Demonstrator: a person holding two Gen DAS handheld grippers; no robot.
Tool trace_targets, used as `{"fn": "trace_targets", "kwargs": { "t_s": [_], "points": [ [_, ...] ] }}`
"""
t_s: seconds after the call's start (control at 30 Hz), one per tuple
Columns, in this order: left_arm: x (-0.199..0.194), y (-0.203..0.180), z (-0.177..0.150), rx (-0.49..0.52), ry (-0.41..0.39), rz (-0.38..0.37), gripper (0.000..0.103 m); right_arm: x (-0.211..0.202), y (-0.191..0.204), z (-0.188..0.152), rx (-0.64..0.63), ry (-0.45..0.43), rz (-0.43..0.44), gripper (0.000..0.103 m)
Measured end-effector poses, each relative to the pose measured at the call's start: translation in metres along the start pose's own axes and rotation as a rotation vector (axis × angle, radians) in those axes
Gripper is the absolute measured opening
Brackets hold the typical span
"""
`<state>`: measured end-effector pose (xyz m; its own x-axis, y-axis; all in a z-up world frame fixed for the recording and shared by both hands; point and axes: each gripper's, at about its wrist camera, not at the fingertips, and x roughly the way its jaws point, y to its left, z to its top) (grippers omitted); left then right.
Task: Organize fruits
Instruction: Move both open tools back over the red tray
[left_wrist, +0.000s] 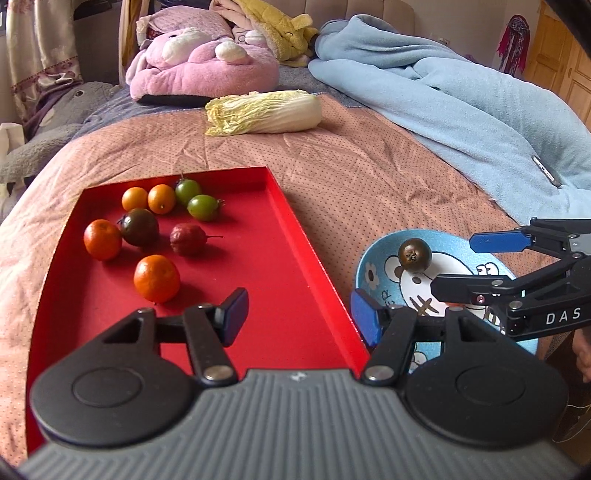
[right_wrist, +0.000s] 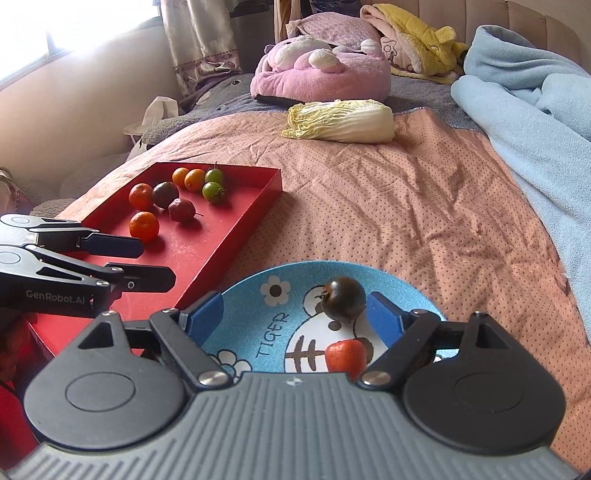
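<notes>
A red tray (left_wrist: 288, 236) (right_wrist: 258, 206) lies on the bed and holds several small fruits: oranges (left_wrist: 156, 278), green tomatoes (left_wrist: 202, 207), a dark tomato (left_wrist: 139, 226) and a dark red fruit (left_wrist: 187, 239). A blue cartoon bowl (left_wrist: 373, 258) (right_wrist: 255, 295) to its right holds a dark tomato (left_wrist: 414, 254) (right_wrist: 343, 298) and a red fruit (right_wrist: 345, 356). My left gripper (left_wrist: 301, 317) (right_wrist: 155, 260) is open and empty over the tray's near right edge. My right gripper (right_wrist: 295, 317) (left_wrist: 465, 262) is open and empty above the bowl.
A napa cabbage (left_wrist: 264, 112) (right_wrist: 340, 122) lies farther up the pink dotted bedspread (left_wrist: 369, 166). A light blue blanket (left_wrist: 461, 99) is heaped on the right. Pink (left_wrist: 199, 62) and yellow plush toys lie at the headboard. A grey plush toy (left_wrist: 48, 122) lies at the left.
</notes>
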<state>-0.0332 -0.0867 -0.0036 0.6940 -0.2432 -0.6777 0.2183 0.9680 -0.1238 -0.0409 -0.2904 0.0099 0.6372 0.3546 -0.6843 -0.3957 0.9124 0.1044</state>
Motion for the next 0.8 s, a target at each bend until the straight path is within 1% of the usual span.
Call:
{"fn": "trace_targets", "kwargs": {
  "t_s": [0.07,0.13,0.27,0.57,0.8],
  "points": [
    [0.0,0.004,0.0,-0.009,-0.003,0.027,0.064,0.0,0.005,0.001,-0.008,0.004,0.012,0.088],
    [-0.002,0.01,0.0,-0.021,-0.017,0.07,0.064,0.0,0.01,0.002,-0.014,0.007,0.026,0.088],
    [-0.002,0.026,0.003,-0.082,-0.015,0.125,0.064,0.001,0.021,0.004,-0.038,0.007,0.053,0.088],
    [-0.004,0.046,0.006,-0.122,-0.015,0.194,0.064,0.005,0.043,0.008,-0.074,0.016,0.098,0.088],
    [-0.006,0.061,0.012,-0.121,-0.015,0.232,0.064,0.007,0.059,0.014,-0.113,0.018,0.122,0.088]
  ]
}}
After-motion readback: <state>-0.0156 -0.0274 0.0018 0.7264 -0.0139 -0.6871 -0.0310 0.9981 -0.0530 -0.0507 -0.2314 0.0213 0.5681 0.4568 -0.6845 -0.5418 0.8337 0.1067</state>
